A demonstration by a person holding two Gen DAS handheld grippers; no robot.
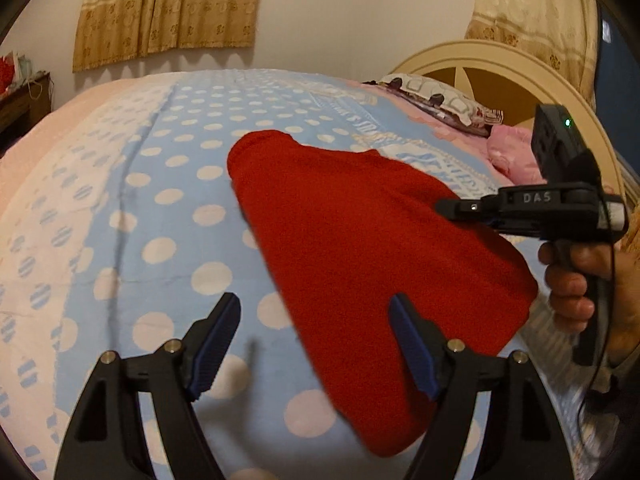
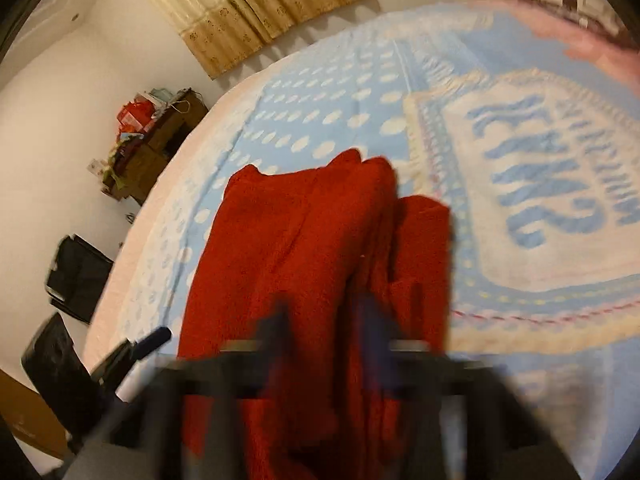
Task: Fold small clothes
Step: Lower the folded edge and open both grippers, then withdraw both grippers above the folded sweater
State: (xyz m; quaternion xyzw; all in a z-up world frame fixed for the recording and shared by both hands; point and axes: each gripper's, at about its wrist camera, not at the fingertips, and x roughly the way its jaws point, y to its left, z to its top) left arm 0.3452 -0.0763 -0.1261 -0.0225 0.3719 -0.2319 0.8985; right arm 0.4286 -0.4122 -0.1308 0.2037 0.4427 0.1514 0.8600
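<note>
**Red cloth on the dotted bed, one gripper wide open**

While the red cloth (image 1: 360, 248) lies spread on the blue blanket with white dots (image 1: 168, 200), the left gripper (image 1: 316, 344) hangs above the near part of the bed with its two fingers far apart. Nothing is between them but blanket and the edge of the cloth. The left finger (image 1: 216, 344) is over bare blanket, clear of the cloth. The right finger (image 1: 412, 348) shows in front of the red cloth, near its lower edge. It is not clear if that finger touches the cloth.

In the left wrist view the right gripper (image 1: 448, 206) comes in from the right side, held by a hand (image 1: 576, 280). Its tip is over the far right part of the cloth. From that side the fingers look close together.

In the right wrist view everything near the camera is blurry. The right gripper (image 2: 324, 324) is low in the picture and the red cloth (image 2: 304, 248) fills the space in front of it, bunched into folds there. Red cloth shows in the narrow gap between the two dark fingers, so they seem to pinch a fold, but the blur makes it hard to be sure.

A pillow (image 1: 436, 100) lies at the head of the bed, well away from the cloth.
</note>
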